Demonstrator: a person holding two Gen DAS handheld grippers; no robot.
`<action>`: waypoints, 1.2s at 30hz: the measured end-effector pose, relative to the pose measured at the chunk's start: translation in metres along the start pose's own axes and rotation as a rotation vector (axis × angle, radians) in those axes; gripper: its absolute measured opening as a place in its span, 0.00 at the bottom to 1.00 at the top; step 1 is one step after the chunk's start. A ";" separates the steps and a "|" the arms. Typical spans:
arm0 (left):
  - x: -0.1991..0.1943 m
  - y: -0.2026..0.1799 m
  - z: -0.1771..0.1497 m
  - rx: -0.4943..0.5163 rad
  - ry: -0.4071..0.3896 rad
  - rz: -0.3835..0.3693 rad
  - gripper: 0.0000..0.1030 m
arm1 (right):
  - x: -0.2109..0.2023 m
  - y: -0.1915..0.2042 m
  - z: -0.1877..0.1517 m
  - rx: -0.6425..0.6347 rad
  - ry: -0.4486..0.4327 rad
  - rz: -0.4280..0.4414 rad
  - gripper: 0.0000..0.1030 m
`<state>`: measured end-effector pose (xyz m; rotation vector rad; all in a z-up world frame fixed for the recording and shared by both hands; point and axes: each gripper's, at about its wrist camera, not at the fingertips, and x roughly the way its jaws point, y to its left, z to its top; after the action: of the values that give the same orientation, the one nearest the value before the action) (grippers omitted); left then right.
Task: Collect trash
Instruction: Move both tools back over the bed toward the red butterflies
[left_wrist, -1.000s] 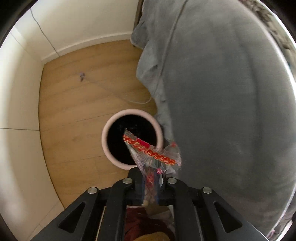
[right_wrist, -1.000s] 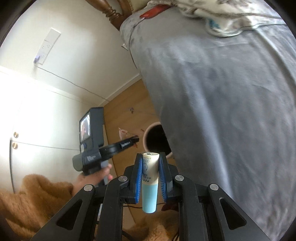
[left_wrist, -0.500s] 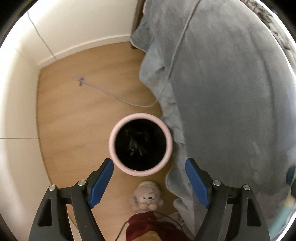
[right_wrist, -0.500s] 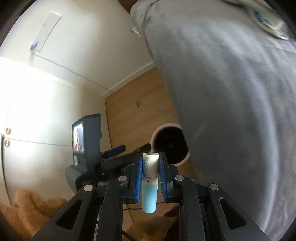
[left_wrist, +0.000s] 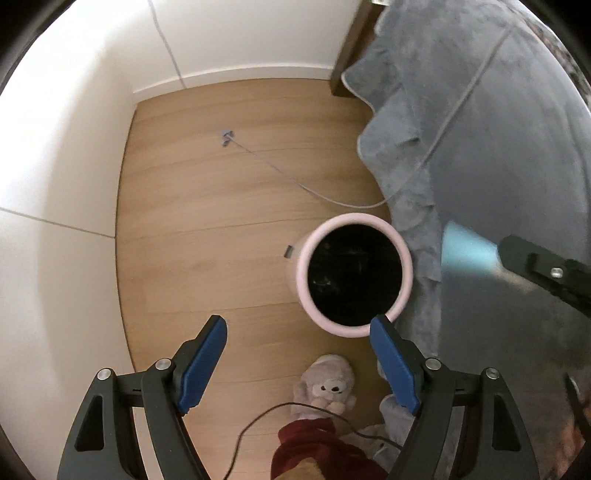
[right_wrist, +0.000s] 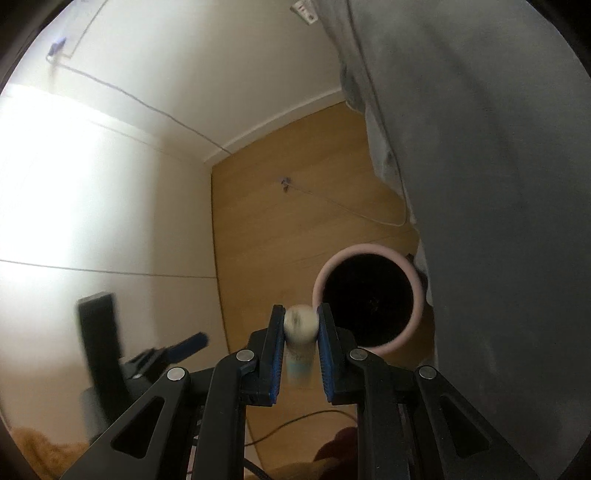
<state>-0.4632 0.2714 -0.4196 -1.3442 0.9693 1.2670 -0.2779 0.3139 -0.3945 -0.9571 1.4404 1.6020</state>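
A pink-rimmed bin (left_wrist: 306, 258) with a dark inside stands on the wood floor against the grey blanket. My left gripper (left_wrist: 299, 326) hangs over the floor just left of the bin, open, with nothing between its blue pads (left_wrist: 205, 354). My right gripper (right_wrist: 301, 313) is shut on a pale blue and white tube (right_wrist: 300, 356), held upright just left of the bin's rim (right_wrist: 388, 346). In the left wrist view the tube (left_wrist: 467, 251) shows to the right of the bin, above the blanket's edge, blurred.
A grey blanket (left_wrist: 498, 147) hangs down along the right side. A thin cable (left_wrist: 280, 170) crosses the floor behind the bin. A plush animal slipper (left_wrist: 327, 384) and a dark red sleeve (left_wrist: 314, 443) lie below my left gripper. White walls close the left side.
My left gripper opened and the red-printed wrapper it held is gone from its jaws. It then slid left of the bin. My right gripper came down toward the bin with the tube.
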 end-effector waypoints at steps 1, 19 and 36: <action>0.001 0.003 0.000 -0.012 -0.001 -0.005 0.78 | 0.005 0.001 0.001 -0.011 0.007 -0.018 0.18; -0.060 -0.079 0.017 0.185 -0.121 -0.044 0.78 | -0.074 -0.031 -0.028 0.072 -0.103 -0.006 0.45; -0.190 -0.408 -0.074 1.011 -0.134 -0.292 0.92 | -0.354 -0.186 -0.207 0.883 -0.494 -0.242 0.85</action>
<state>-0.0764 0.2526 -0.1791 -0.5575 1.0496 0.4813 0.0490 0.1009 -0.1703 -0.1818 1.3862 0.7828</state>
